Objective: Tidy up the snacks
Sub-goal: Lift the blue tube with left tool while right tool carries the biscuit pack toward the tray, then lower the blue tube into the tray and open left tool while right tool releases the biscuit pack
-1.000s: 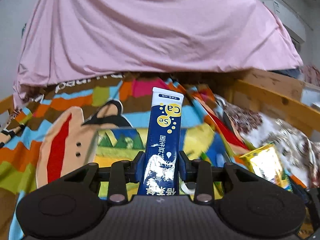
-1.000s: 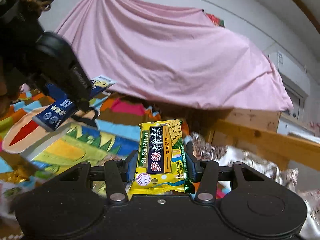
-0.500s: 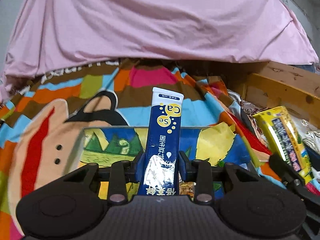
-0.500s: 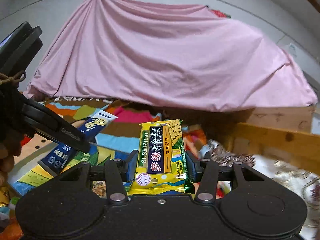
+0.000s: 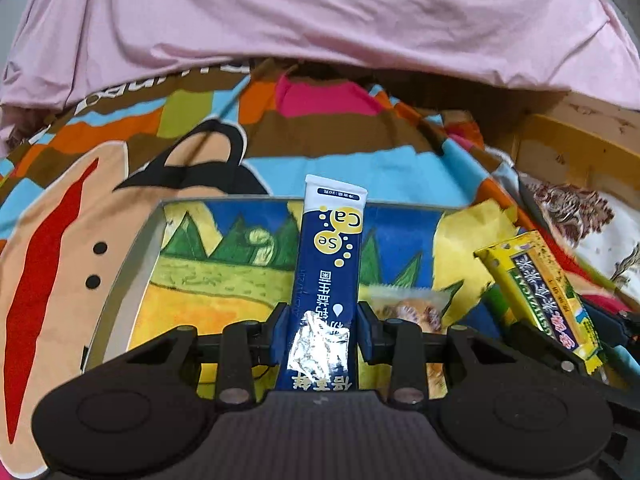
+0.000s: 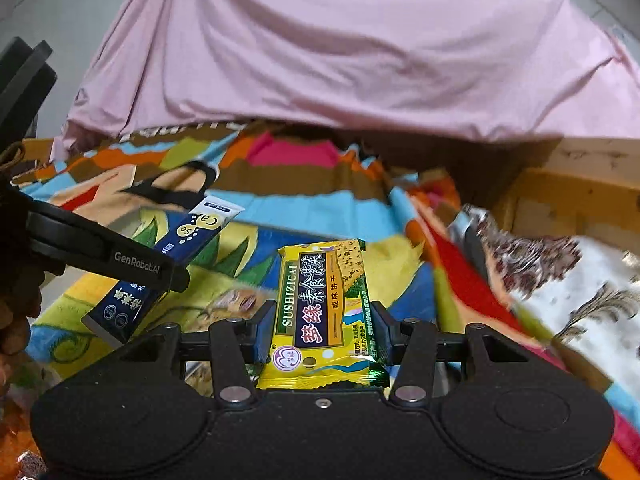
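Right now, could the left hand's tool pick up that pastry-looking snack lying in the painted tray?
Probably not yet: the left gripper is shut on the blue sachet, so its fingers are occupied. The wrapped pastry in the tray lies close ahead, otherwise unobstructed.

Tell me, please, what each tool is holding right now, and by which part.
The left tool grips the blue sachet near its lower end. The right tool grips the yellow cracker packet across its lower half.
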Tool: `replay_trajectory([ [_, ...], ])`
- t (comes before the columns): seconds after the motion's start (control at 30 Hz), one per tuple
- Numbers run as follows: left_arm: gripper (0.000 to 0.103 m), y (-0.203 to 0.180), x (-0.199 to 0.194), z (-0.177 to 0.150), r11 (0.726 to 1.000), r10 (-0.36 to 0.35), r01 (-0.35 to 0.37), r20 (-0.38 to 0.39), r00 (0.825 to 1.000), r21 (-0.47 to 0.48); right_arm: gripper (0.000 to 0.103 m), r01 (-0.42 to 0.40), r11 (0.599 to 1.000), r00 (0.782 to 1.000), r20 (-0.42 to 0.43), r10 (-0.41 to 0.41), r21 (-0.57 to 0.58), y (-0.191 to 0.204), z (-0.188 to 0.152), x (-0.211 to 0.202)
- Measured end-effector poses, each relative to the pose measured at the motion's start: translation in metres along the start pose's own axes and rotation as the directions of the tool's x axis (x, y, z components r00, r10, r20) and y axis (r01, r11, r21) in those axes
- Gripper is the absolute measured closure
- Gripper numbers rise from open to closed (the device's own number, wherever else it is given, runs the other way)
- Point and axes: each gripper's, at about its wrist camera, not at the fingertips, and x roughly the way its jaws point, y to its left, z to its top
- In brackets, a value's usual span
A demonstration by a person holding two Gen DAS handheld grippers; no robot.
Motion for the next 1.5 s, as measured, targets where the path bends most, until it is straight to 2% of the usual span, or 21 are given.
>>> replay_trajectory([
  [0.33, 0.065, 0.005, 0.008, -0.008, 1.000, 0.002, -0.003, -0.053, 0.999, -0.004, 0.052, -0.001, 1.000, 0.997, -0.071, -0.001, -0.016, 0.006, -0.006, 0.014],
  [0.7, 0.064, -0.002, 0.014, -0.014, 1.000, 0.003, -0.003, -0.093, 0.996, 0.000, 0.051, -0.007, 1.000, 0.994, -0.109, 0.006, -0.012, 0.006, -0.008, 0.020],
  [0.87, 0.062, -0.004, 0.015, -0.017, 1.000, -0.008, 0.008, -0.104, 0.994, -0.002, 0.047, -0.020, 0.999, 0.992, -0.121, 0.016, -0.033, 0.010, -0.008, 0.021],
  [0.93, 0.062, -0.005, 0.015, -0.017, 1.000, -0.015, 0.015, -0.105, 0.994, 0.001, 0.042, -0.022, 0.999, 0.992, -0.123, 0.017, -0.041, 0.011, -0.009, 0.021],
  [1.1, 0.049, -0.003, 0.012, -0.015, 1.000, -0.023, 0.021, -0.099, 0.995, -0.023, 0.036, -0.017, 1.000, 0.994, -0.110, 0.015, -0.020, 0.008, -0.006, 0.019],
  [1.23, 0.041, -0.001, 0.004, -0.012, 0.999, -0.019, 0.016, -0.077, 0.997, -0.038, 0.028, -0.014, 1.000, 0.995, -0.095, 0.015, 0.013, 0.002, -0.003, 0.014],
  [1.3, 0.029, 0.000, -0.002, -0.010, 0.998, -0.015, 0.012, -0.058, 0.998, -0.053, 0.024, -0.011, 1.000, 0.996, -0.090, 0.013, 0.024, 0.001, -0.001, 0.010],
  [1.5, 0.011, 0.007, -0.027, -0.002, 0.995, -0.005, 0.005, 0.006, 1.000, -0.104, 0.011, 0.013, 0.998, 0.999, -0.049, -0.010, 0.060, -0.008, 0.010, -0.010],
])
